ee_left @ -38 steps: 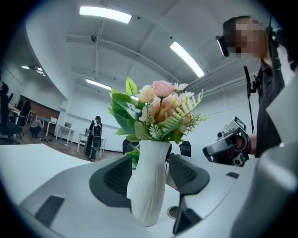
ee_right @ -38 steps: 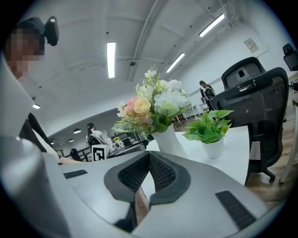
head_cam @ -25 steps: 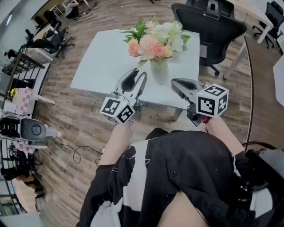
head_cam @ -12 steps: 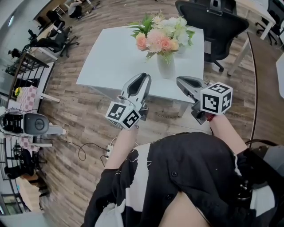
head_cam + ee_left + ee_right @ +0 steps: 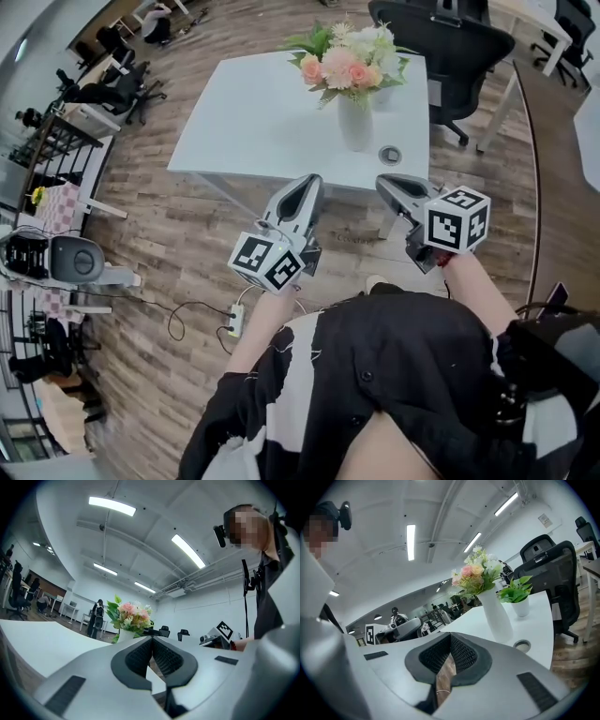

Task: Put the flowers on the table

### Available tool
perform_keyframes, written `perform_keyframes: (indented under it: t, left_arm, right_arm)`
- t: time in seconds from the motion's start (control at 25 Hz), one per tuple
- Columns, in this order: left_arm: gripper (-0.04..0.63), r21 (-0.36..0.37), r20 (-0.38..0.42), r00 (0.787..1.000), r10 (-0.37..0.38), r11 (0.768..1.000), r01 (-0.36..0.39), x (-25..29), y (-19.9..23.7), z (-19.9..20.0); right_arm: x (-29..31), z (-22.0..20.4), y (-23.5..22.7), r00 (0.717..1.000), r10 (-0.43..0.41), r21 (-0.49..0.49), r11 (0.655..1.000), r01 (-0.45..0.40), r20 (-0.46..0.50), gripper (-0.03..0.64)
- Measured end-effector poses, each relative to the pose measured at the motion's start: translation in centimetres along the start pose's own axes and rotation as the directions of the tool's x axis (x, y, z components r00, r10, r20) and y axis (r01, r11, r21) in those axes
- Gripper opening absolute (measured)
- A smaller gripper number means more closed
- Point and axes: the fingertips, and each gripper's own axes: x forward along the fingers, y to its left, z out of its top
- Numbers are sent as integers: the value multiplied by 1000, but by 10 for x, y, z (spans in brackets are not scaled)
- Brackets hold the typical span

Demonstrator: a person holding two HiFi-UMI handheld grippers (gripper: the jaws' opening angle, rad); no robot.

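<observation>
A bouquet of pink, peach and white flowers stands upright in a white vase on the white table, near its front right edge. Both grippers hang in front of the table over the wooden floor, apart from the vase. My left gripper is shut with nothing between its pads, and the same holds for my right gripper. In the left gripper view the flowers show beyond the closed gripper. From the right gripper I see the vase ahead and to the right.
A small round cap lies on the table in front of the vase. A little potted green plant stands beside the vase. A black office chair is at the table's far right. More desks and chairs stand at the left.
My left gripper's jaws have closed from open to shut. Both grippers have drawn back from the table edge, and the table with the vase now sits farther off.
</observation>
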Motion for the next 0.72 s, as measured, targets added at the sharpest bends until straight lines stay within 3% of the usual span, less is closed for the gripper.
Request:
perform_keyframes:
  t: [0.44,0.72]
  left_arm:
    - [14,-59,-103,994,-26,998,20,-79,-45,-44]
    - [14,-61,-139,990,-35,998,27,-114,-71,-58]
  right_arm:
    - [-36,-58,64,999,-44,-5,999,44,-7,14]
    - [-58,-78,90,997,-76,-48,996,74,-30,14]
